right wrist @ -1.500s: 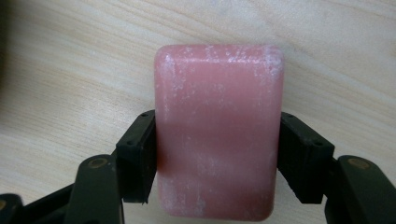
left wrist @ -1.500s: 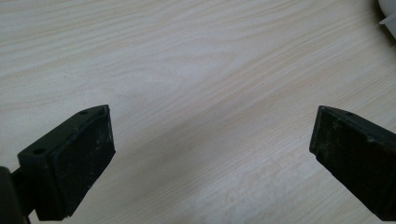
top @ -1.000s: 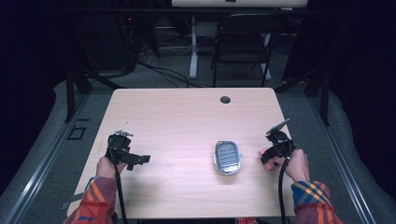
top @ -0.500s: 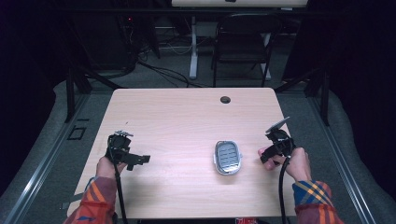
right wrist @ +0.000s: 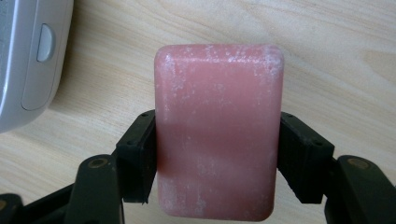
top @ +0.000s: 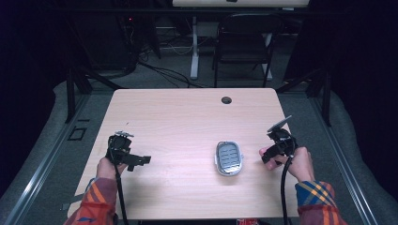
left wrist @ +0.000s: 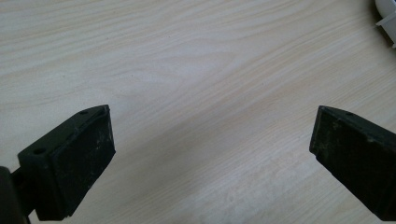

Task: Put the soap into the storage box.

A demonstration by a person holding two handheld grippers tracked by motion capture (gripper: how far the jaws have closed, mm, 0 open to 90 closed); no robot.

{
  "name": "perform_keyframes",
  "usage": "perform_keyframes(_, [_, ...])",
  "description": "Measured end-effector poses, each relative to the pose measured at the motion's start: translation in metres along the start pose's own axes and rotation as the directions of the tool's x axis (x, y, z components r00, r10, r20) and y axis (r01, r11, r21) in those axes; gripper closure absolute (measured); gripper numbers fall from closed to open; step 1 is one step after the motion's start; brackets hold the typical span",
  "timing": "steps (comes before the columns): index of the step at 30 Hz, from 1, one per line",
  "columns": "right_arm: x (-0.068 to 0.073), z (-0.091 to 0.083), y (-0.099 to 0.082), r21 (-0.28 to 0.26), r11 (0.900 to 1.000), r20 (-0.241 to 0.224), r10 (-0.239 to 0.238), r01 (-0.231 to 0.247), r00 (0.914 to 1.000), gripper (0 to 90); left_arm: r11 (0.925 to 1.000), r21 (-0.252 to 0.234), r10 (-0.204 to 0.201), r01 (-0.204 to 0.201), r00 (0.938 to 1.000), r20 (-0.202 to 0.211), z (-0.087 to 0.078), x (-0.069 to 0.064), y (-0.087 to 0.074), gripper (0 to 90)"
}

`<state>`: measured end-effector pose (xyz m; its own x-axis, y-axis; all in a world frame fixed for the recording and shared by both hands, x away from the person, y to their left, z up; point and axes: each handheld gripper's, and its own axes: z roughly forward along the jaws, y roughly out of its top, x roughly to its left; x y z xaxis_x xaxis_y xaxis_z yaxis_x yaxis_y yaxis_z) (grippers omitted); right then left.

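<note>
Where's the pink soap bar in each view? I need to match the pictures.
High view: soap at right, a pink sliver in the right gripper, just right of the soap dish.
Right gripper view: soap centre, clamped between the fingers.
Left gripper view: bare table.
Shared landmark: the dish, at the right gripper view's left edge.

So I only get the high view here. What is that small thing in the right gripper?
Observer: A pink bar of soap, dusted with white, gripped across its width by the right gripper.
Operator: Is the grey thing beside it a soap dish?
Observer: The right gripper view shows a pale grey case with a small oval button on its side.
Operator: And the left gripper?
Observer: The left gripper has its jaws wide apart over bare table, nothing between them.
</note>
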<state>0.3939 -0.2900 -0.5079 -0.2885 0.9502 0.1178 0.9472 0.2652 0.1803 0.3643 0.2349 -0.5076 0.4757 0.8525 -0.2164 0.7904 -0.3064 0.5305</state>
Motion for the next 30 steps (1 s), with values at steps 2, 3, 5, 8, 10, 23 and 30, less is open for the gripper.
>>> perform_keyframes(2, [0.001, -0.001, 0.0, 0.009, 1.0, 0.001, -0.003, 0.003, 1.0, 36.7, 1.0, -0.001, 0.0, 0.0, 1.0, 0.0, 0.0, 0.0, 0.0, 0.0])
perform_keyframes(3, [0.0, -0.002, 0.001, 0.026, 0.9995, 0.0, -0.018, 0.018, 0.9998, 36.6, 1.0, 0.0, 0.001, -0.001, 1.0, 0.002, 0.0, 0.0, 0.0, 0.0])
perform_keyframes(5, [0.0, -0.002, 0.0, 0.02, 0.9996, 0.007, -0.019, 0.019, 0.9998, 36.6, 1.0, 0.0, 0.001, -0.001, 1.0, 0.003, 0.0, 0.0, 0.0, 0.0])
perform_keyframes(8, [0.001, -0.005, 0.001, 0.026, 0.9993, 0.004, -0.026, 0.026, 0.9997, 36.7, 1.0, 0.001, 0.002, -0.002, 1.0, 0.002, 0.0, 0.0, 0.0, 0.0])
perform_keyframes(10, [0.003, -0.006, 0.002, 0.022, 0.9994, 0.005, -0.026, 0.026, 0.9996, 36.7, 1.0, 0.0, -0.001, 0.001, 1.0, 0.002, 0.0, 0.0, 0.0, 0.0])
perform_keyframes(23, [0.014, -0.015, 0.013, 0.027, 0.9981, 0.01, -0.055, 0.055, 0.9984, 36.7, 1.0, 0.001, 0.0, 0.0, 1.0, 0.003, 0.0, 0.001, 0.0, 0.0])
perform_keyframes(30, [0.018, -0.023, 0.018, 0.02, 0.9978, 0.014, -0.063, 0.063, 0.9979, 36.7, 1.0, 0.001, 0.001, -0.001, 1.0, 0.003, 0.0, 0.0, 0.0, 0.0])
